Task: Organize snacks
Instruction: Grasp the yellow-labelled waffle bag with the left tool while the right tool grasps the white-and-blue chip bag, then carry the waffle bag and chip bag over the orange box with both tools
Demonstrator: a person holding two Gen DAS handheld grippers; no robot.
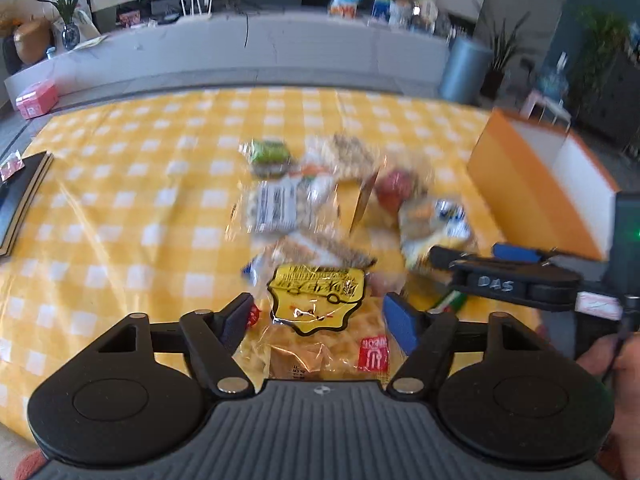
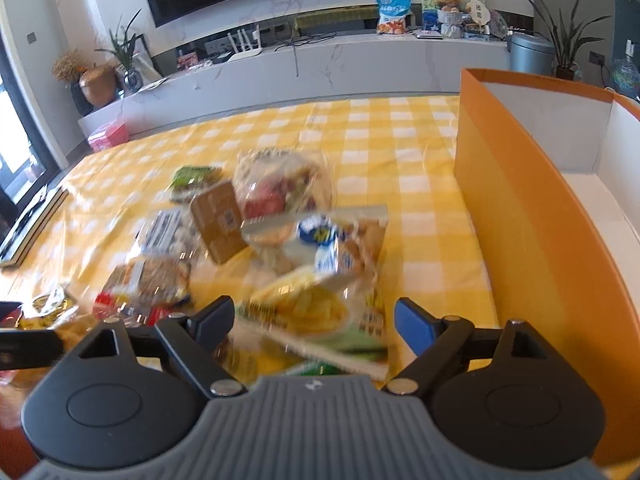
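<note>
Snack pile on checked cloth, both your grippers spread wide, holding nothing.

Your left gripper [image 1: 318, 316] straddles a crinkly clear waffle packet [image 1: 316, 320] with a yellow label. Your right gripper [image 2: 314, 320] hovers over a glossy green-edged chip bag [image 2: 320, 316]. The loose packets sit mid-table; the stiff orange box [image 2: 532, 216] stands at the table's right edge.

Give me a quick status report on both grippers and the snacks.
Left gripper jaws open around the waffle packet. Right gripper jaws open over the green-edged snack bag. Orange box empty at right. Nothing blocking.
</note>
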